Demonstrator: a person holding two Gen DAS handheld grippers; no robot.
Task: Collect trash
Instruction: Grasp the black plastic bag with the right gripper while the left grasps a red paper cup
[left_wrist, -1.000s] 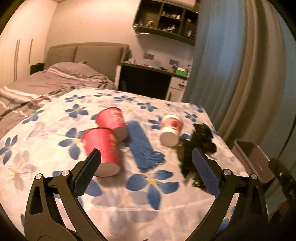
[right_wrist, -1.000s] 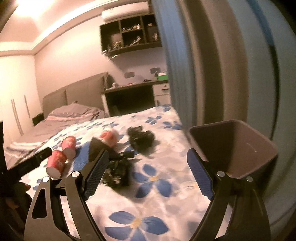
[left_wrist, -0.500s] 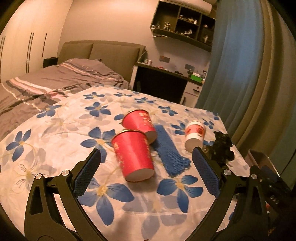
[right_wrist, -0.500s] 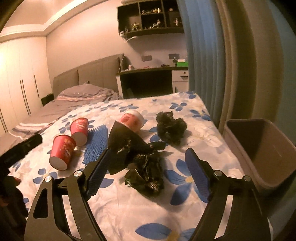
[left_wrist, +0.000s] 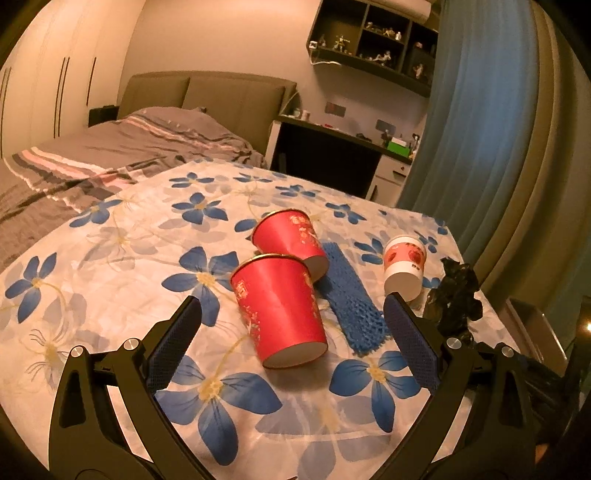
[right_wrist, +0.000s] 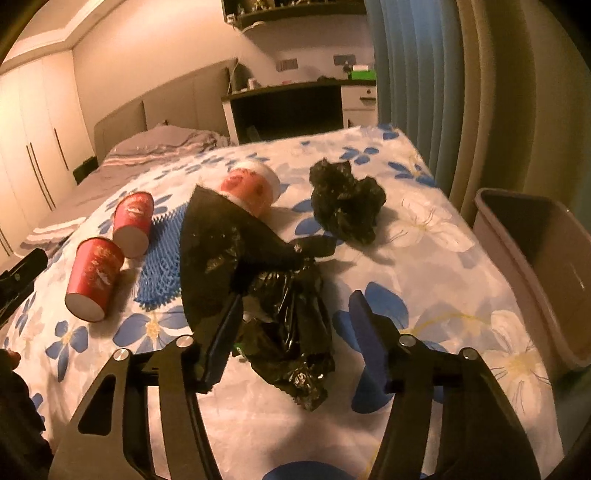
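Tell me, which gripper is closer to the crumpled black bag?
Right. The right gripper is closing with the crumpled black bag between its fingers. The left gripper is open, over by the near red cup.

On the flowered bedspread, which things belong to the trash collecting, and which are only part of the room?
For the job:
- two red paper cups
- white paper cup with red print
- blue foam net sleeve
- flat black plastic bag, between the closing right jaws
- crumpled black plastic bag
- grey plastic bin

Only lying about:
- striped grey duvet
- dark desk
- blue curtain
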